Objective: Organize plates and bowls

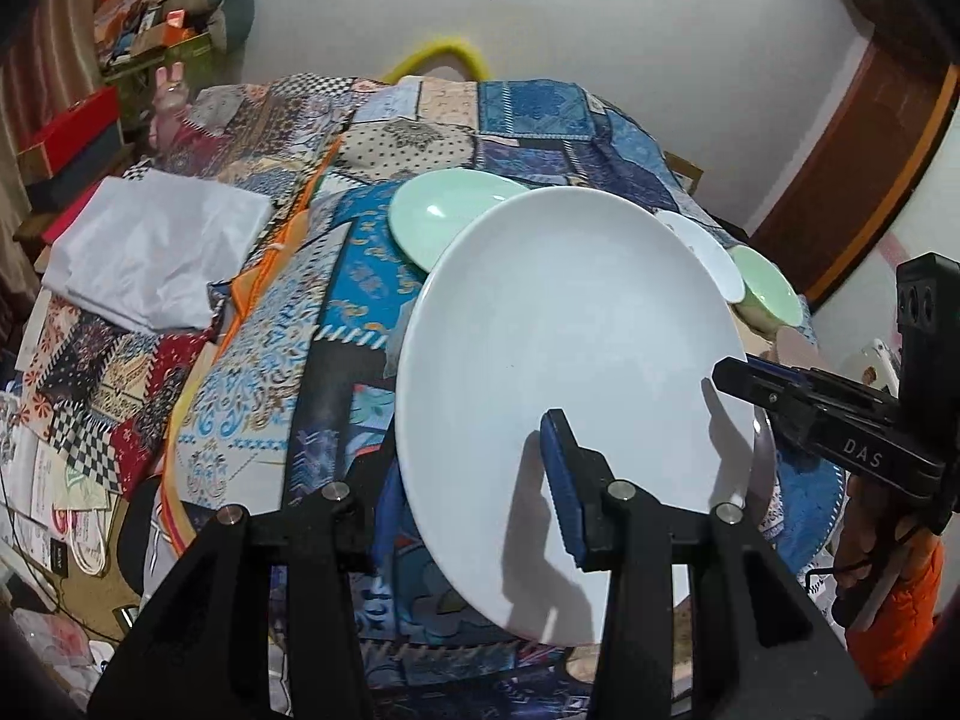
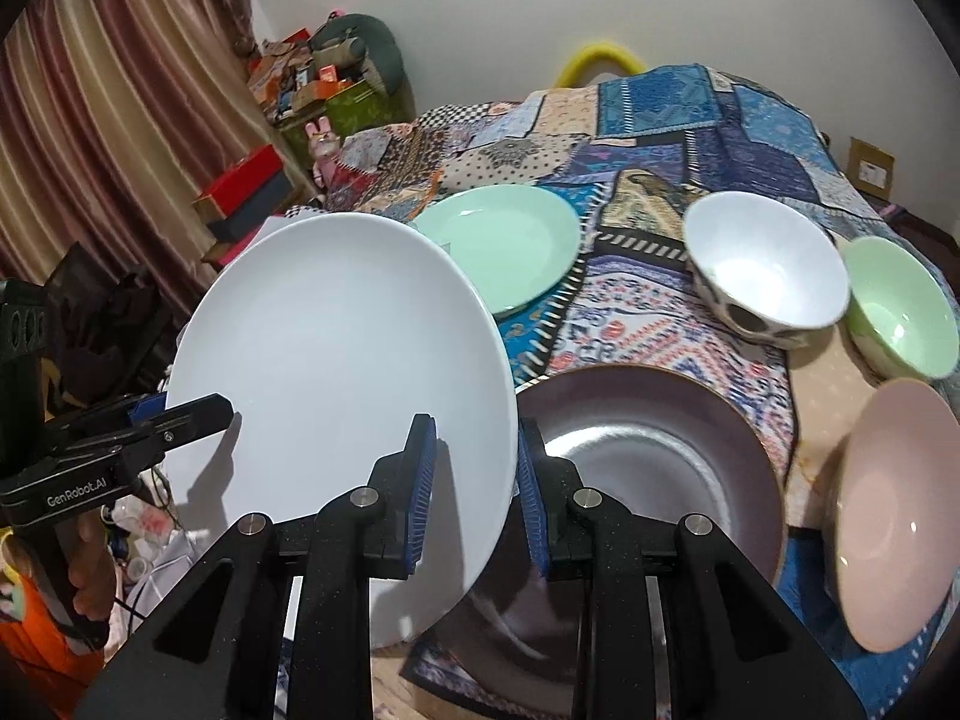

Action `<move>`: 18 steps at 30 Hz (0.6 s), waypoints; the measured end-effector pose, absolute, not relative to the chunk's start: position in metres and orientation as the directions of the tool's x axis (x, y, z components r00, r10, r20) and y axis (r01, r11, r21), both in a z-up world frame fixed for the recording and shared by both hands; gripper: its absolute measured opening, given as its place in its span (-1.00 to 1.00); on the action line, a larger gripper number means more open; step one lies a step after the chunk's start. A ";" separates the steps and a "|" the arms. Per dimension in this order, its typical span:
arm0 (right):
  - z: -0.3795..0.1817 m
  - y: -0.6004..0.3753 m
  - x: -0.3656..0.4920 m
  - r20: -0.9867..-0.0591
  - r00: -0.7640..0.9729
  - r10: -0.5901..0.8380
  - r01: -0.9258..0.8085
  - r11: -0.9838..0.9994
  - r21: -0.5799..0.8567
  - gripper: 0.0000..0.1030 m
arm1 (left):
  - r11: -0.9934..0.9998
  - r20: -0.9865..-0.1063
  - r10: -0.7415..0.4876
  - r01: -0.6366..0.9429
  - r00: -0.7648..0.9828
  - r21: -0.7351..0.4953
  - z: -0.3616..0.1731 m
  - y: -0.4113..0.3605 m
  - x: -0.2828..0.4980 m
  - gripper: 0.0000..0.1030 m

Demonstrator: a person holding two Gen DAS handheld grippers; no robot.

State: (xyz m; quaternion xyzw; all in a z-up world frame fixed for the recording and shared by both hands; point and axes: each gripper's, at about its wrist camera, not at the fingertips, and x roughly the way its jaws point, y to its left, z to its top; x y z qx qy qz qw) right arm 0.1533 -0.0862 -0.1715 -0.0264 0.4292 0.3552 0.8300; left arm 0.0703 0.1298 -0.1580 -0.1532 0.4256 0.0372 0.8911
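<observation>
green plate [image 2: 501, 246] ahead, bowls [image 2: 768, 267] rightward

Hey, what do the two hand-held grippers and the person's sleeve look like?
Both are black plastic with silver bolts and blue ribbed pads. The left hand-held gripper reads "GenRobot.AI" on its side, the right hand-held gripper "DAS". The sleeve is orange, with a thin black cable beside it.

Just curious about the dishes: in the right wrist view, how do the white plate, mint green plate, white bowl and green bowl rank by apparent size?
1. white plate, nearest the camera, so partly inflated
2. mint green plate
3. white bowl
4. green bowl
</observation>
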 end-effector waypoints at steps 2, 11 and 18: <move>-0.172 -0.096 0.152 -0.730 0.389 0.562 -0.599 0.756 0.263 -0.53 | 0.953 -0.770 -0.072 -0.183 0.634 -0.240 -0.157 0.123 0.073 -0.18; -0.172 -0.132 0.152 -0.727 0.425 0.539 -0.544 0.794 0.271 -0.53 | 0.964 -0.769 -0.110 -0.120 0.630 -0.236 -0.154 0.091 0.088 -0.18; -0.174 -0.154 0.151 -0.729 0.444 0.521 -0.508 0.816 0.274 -0.53 | 0.968 -0.778 -0.138 -0.083 0.613 -0.237 -0.159 0.068 0.101 -0.18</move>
